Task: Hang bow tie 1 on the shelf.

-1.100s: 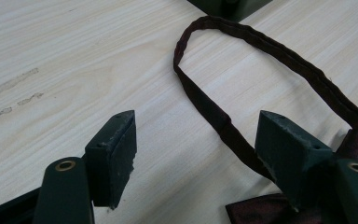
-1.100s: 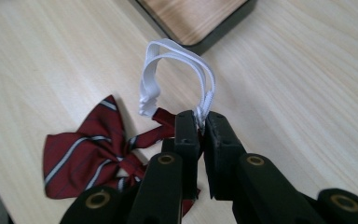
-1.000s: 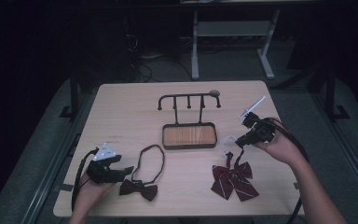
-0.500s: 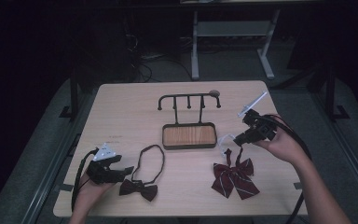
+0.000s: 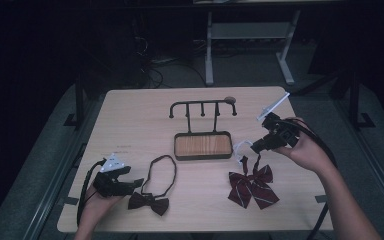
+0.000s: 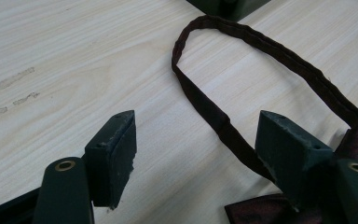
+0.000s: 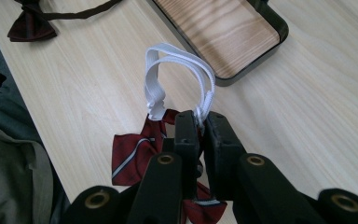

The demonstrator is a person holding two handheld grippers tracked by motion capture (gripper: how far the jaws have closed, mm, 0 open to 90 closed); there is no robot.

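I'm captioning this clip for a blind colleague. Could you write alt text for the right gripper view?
The right gripper is shut on the white elastic strap of a red striped bow tie, which hangs below its jaws over a light wooden table. Behind lie a wood-bottomed tray and a dark bow tie.

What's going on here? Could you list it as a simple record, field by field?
Setting: wooden table
Stand: black hook rack on a wood-lined tray, nothing hung on it
Right hand-held gripper: shut on the white strap of the striped red bow tie, raised over the table
Left hand-held gripper: open, resting beside the dark bow tie, its neck loop between the jaws
Likely aim: hanging the ties on the rack
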